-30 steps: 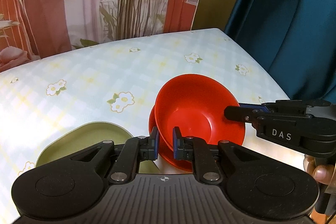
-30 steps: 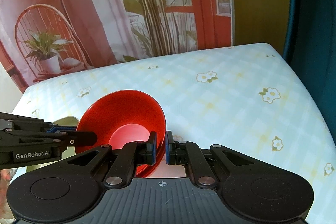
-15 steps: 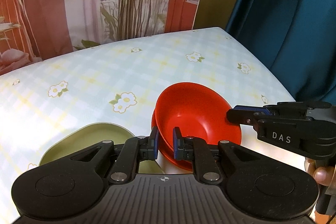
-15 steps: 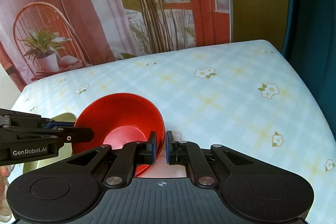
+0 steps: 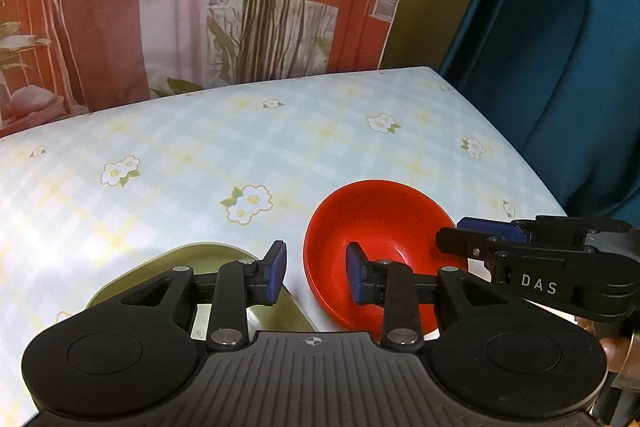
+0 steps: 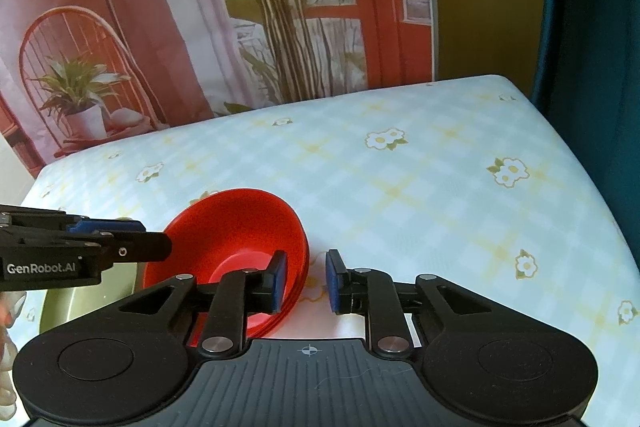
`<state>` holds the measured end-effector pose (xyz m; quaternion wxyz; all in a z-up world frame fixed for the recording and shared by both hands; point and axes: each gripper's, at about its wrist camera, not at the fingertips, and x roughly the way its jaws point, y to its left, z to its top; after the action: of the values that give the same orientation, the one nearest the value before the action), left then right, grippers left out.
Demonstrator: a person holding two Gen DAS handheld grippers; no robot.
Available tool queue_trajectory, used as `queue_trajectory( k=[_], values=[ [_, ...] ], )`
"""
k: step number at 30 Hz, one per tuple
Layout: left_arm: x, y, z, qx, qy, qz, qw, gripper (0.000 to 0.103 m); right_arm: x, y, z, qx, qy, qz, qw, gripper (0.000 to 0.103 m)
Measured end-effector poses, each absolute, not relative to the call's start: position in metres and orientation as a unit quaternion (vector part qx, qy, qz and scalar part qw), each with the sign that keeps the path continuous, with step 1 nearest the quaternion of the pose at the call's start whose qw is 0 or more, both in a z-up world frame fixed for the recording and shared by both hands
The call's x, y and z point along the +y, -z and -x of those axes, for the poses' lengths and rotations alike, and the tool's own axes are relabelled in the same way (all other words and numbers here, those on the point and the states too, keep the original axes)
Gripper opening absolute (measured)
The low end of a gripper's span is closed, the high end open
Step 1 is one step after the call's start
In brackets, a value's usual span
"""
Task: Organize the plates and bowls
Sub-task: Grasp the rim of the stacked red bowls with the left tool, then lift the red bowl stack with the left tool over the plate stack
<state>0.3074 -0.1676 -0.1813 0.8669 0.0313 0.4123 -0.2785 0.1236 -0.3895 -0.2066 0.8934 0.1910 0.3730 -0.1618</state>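
A red bowl [image 5: 380, 223] sits nested on another red dish on the flowered table; it also shows in the right wrist view [image 6: 236, 227]. My left gripper [image 5: 316, 273] is open, its jaws straddling the bowl's left rim without gripping. My right gripper [image 6: 306, 281] is open astride the bowl's right rim; it also shows in the left wrist view [image 5: 472, 233]. An olive green plate [image 5: 192, 267] lies left of the bowl, partly hidden by my left gripper, and its edge shows in the right wrist view [image 6: 80, 299].
The table [image 6: 440, 187] has a pale checked cloth with flowers. A printed backdrop [image 6: 240, 7] stands behind it and a dark teal curtain [image 5: 560, 47] hangs at the right edge.
Both grippers were shut on the red bowl's rim and held it tilted. The bowl came down onto the red dish and both grippers opened and released it.
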Motion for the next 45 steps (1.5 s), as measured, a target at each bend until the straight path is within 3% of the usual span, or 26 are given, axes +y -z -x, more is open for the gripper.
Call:
queue_trajectory(
  k=[7,9,23,28,35,45],
  values=[
    [-0.165,0.182,-0.310,0.416,0.277,-0.015,0.866,0.040,-0.390,0.209,-0.121,0.370,0.164,-0.201,0.892,0.028],
    [-0.162,0.183,-0.312,0.418,0.279,-0.005,0.865,0.042,-0.389,0.210,-0.120,0.369,0.164,-0.203,0.892,0.034],
    [-0.174,0.197,-0.321,0.434,0.292,-0.005,0.852,0.042,-0.384,0.226,-0.120,0.370,0.161,-0.239,0.883,0.034],
    [-0.178,0.205,-0.324,0.440,0.298,-0.007,0.847,0.042,-0.385,0.230,-0.121,0.371,0.159,-0.248,0.881,0.032],
    [-0.183,0.212,-0.327,0.448,0.308,-0.015,0.839,0.041,-0.382,0.228,-0.124,0.373,0.144,-0.248,0.882,0.021],
    [-0.183,0.210,-0.322,0.446,0.312,-0.018,0.839,0.038,-0.382,0.227,-0.125,0.374,0.152,-0.251,0.880,0.018]
  ],
)
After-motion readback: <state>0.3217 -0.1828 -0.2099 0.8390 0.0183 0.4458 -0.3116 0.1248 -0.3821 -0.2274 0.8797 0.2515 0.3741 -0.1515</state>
